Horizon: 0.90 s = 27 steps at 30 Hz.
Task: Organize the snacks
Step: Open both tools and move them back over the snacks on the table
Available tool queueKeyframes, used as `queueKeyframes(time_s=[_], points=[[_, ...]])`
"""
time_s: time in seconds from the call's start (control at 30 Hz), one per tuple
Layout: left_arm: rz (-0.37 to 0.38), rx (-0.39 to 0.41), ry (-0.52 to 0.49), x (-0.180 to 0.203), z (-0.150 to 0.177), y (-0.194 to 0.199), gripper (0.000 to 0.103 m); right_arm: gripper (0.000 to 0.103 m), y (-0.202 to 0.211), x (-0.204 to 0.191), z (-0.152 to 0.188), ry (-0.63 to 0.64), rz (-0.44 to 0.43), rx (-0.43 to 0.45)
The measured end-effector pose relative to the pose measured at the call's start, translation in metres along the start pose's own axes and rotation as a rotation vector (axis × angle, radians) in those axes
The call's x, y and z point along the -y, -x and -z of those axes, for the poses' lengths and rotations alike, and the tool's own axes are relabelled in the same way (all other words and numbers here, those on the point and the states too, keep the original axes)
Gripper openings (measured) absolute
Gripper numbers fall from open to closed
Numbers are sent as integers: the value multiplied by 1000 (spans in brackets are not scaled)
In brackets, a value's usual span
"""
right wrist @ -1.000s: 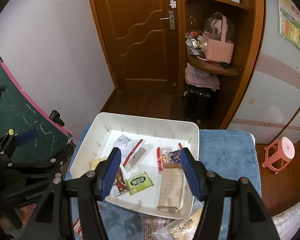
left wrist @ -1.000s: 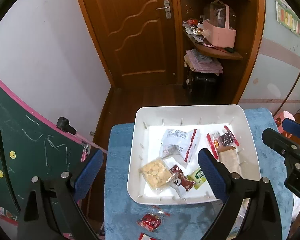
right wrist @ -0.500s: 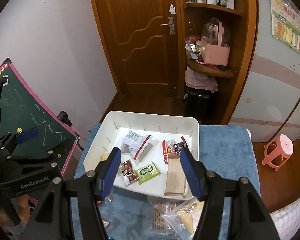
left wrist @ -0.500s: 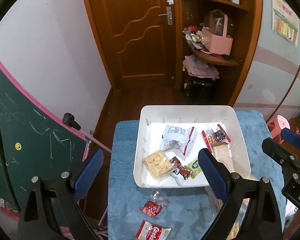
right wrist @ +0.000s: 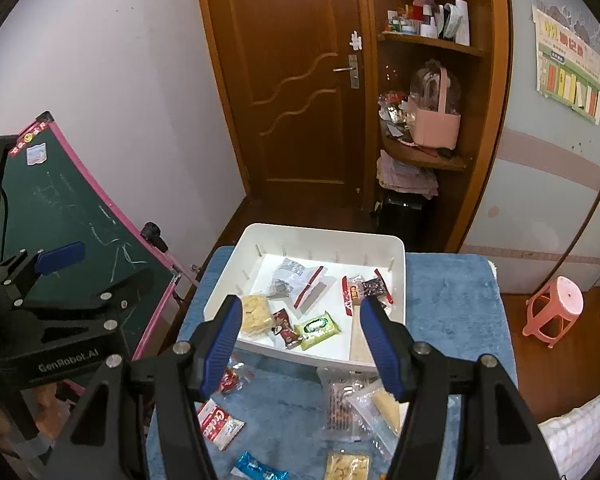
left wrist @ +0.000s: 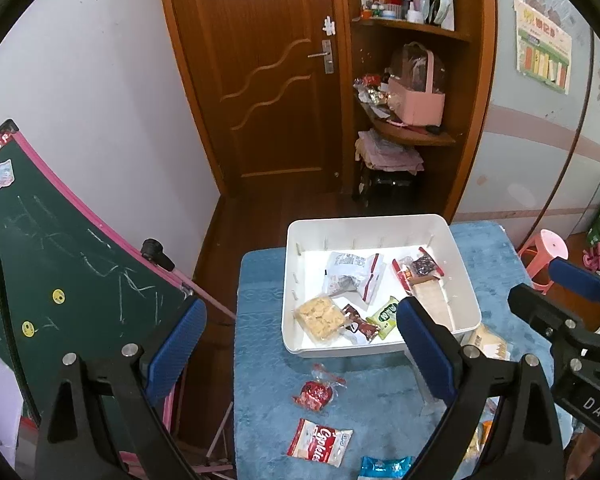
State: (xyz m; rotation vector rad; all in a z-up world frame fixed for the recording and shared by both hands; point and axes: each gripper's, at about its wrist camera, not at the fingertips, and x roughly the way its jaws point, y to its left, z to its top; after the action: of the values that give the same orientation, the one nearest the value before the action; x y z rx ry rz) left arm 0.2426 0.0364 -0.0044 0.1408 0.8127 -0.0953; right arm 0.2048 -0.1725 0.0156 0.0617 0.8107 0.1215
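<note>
Left gripper (left wrist: 300, 336): jaws stand wide apart with nothing between them; it hangs above the near left corner of the white tray (left wrist: 466, 280), clear of every packet.
Right gripper (right wrist: 300, 344): jaws parted about halfway, nothing held; it hangs above the tray's near rim.
Landmark: the white tray sits at the far end of the blue cloth (right wrist: 452, 312), and already holds several packets.
Snacks in the tray: a cracker pack (left wrist: 322, 317) in the near left corner, a green packet (right wrist: 318, 329) just right of it, a long beige bar (left wrist: 430, 300) along the right wall.
Snacks outside the tray: a red candy (left wrist: 314, 393) just beyond the near rim, a red-and-white packet (left wrist: 320, 443) nearer the camera, a blue packet (right wrist: 258, 469) nearest, clear bags (right wrist: 376, 404) off the near right corner.
Risk, thin wrappers: flat film on soft cloth may slip from the pads, or cloth may get pinched with it.
Risk, overlap: the clear bags lie on one another; one grab may lift two, one dropping short.
Risk, crowding: both grippers hang close together; reaching for neighbouring packets could knock them together or nudge the tray.
</note>
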Motion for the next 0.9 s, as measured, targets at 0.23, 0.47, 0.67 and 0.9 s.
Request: queueKeyframes(time_s=[0.23,0.47,0.67,0.9], points=[[34,20,-9,-1,17,25,98,62,20,-8,16,12,-36,11],[84,1,-15,0,44,34,99,67,28,-13,46,44,-68,3],[129,-72,27,-8,79,24,99,67,18,-14,83,77,-81,-42],[141,-236,145,-26,129,-23,99,67,-16,-19,138,122,-122,-155]])
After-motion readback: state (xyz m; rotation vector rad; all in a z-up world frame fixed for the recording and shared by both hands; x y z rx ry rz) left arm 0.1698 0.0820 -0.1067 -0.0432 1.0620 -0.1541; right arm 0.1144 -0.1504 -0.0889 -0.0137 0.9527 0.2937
